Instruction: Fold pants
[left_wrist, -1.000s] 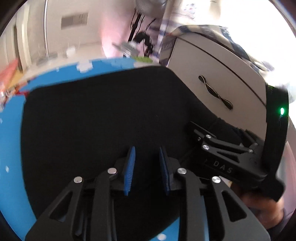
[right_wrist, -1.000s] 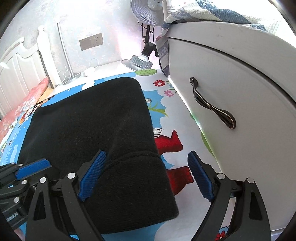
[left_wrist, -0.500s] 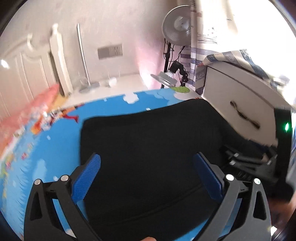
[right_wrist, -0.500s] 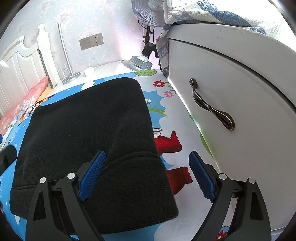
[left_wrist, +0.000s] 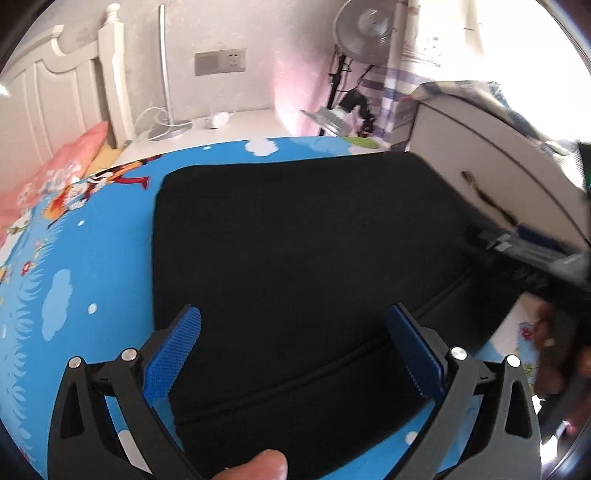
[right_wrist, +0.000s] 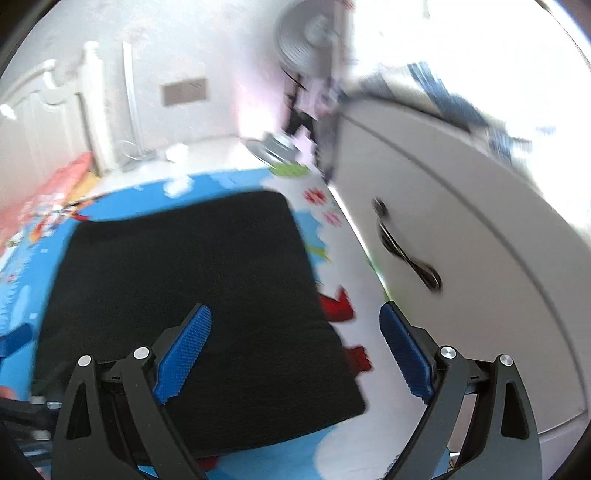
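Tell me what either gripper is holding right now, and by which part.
Nothing. The left gripper and right gripper, jaws just opened wide, grip nothing above the folded black fabric pants.

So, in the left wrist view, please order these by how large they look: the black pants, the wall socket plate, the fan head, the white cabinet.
1. black pants, by far the largest
2. white cabinet
3. fan head
4. wall socket plate

The fan head and socket plate look close in size; both stand far from the camera, so their order is unsure.
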